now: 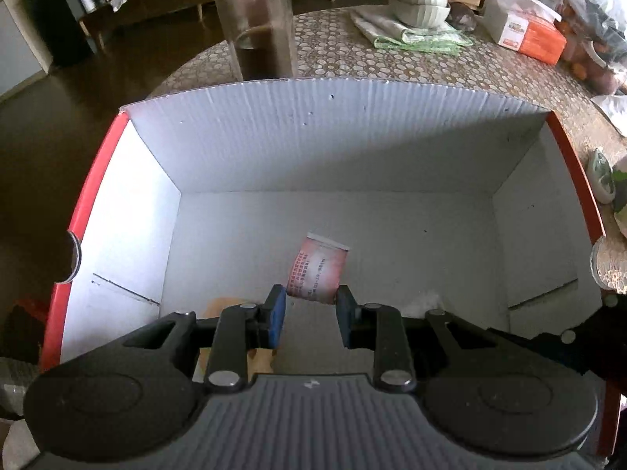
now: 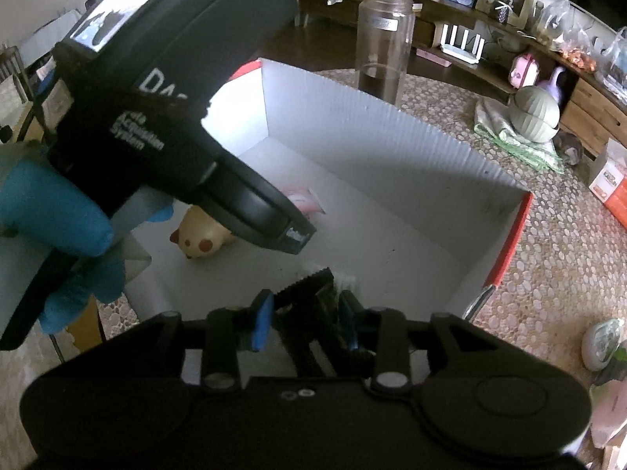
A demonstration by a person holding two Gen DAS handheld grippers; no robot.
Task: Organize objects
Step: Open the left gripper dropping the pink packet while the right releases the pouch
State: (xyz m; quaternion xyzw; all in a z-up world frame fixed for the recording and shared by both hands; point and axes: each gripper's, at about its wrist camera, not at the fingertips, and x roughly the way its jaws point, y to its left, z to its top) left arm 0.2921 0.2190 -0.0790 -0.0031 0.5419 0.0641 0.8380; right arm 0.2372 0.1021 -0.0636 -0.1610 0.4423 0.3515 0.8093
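Left gripper (image 1: 310, 305) inside white cardboard box (image 1: 274, 145), fingers apart, nothing held; pink sachet (image 1: 317, 268) lies on box floor just ahead. Right gripper (image 2: 305, 315) clamped on black serrated packet (image 2: 303, 293). Cream animal toy (image 2: 202, 237) on box floor.

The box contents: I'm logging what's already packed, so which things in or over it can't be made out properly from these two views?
- Yellow toy, left wrist view: mostly behind the left gripper; clearer in the right view.
- Pink packet, right wrist view: partly covered by the left gripper's body; its print is unreadable in both.
- Dark serrated item in the right gripper: blurred, identity unclear.
- White scrap: too small to tell.
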